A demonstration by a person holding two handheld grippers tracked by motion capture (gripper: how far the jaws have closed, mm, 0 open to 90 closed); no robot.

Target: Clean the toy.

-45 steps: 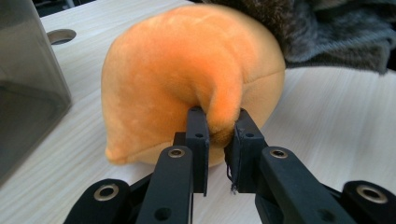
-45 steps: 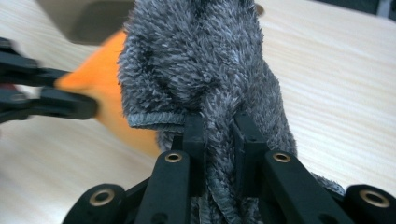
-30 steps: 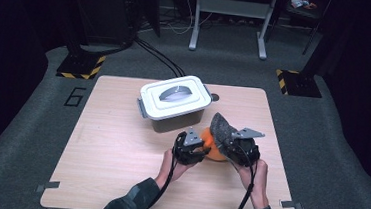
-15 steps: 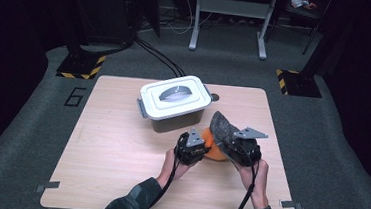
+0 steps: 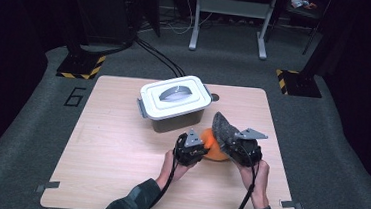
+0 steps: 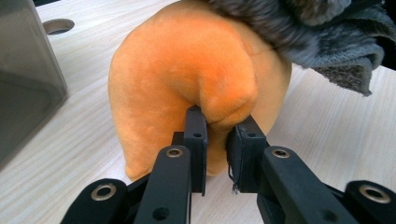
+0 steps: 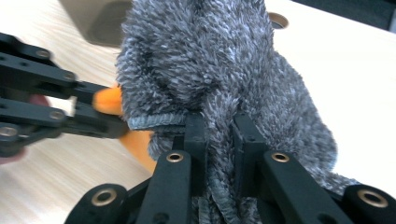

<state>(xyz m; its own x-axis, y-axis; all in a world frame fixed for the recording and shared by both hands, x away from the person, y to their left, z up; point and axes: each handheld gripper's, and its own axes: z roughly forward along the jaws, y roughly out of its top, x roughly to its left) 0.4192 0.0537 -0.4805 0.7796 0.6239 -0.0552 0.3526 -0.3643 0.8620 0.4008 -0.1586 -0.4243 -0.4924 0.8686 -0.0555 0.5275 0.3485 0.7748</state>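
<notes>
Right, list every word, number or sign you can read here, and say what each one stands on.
"6" on the grey floor mat, left of the table.
Yellow and black hazard stripes, no words, on two black floor plates.
The white box lid bears no readable text.

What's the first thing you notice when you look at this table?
The bright orange plush near the table's front edge, pinched by the left tool. Right beside it, the right tool grips a fuzzy grey cloth. Behind them stands a lidded white box.
</notes>
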